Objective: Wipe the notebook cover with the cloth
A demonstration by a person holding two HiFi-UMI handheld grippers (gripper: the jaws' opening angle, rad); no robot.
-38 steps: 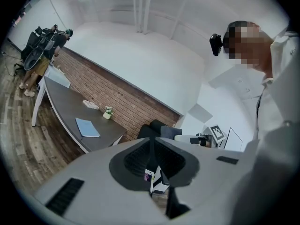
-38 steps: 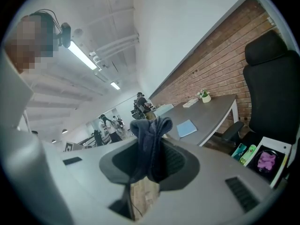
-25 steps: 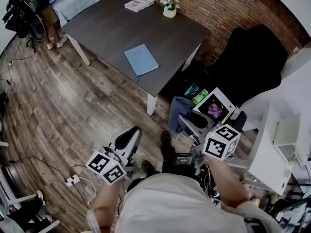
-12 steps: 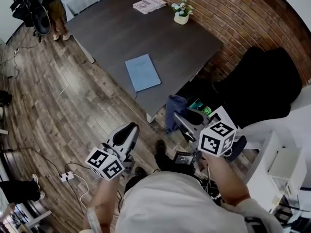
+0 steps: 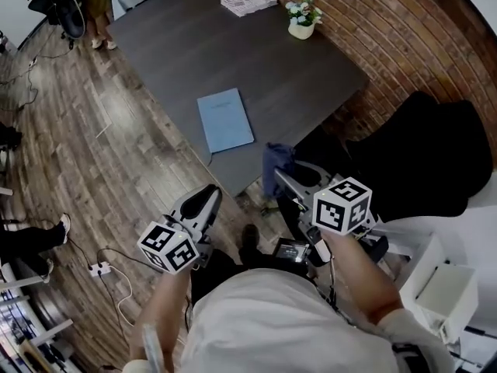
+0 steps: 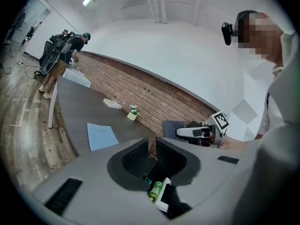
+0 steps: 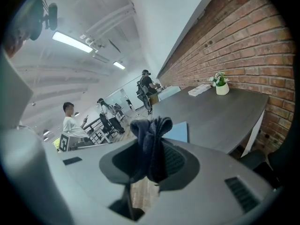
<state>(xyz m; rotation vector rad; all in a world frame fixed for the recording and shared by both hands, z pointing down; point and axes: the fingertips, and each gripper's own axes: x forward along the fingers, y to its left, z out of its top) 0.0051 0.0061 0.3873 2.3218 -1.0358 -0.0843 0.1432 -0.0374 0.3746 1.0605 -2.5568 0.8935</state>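
The notebook (image 5: 225, 120), a thin flat rectangle with a matte pale-blue cover, lies on the dark, smooth table (image 5: 178, 45) near its front edge. Over the last second the table has drawn closer to both grippers, so the approach looks nearly finished, though no wiping has begun. The right gripper (image 5: 281, 179), just off the table's near corner, pinches the cloth (image 7: 150, 144), a soft, dark-blue bunched fabric. The left gripper (image 5: 203, 202), in front of the table's edge, has its jaws narrowly apart with nothing between them. A potted plant (image 5: 303, 18) stands at the table's far side.
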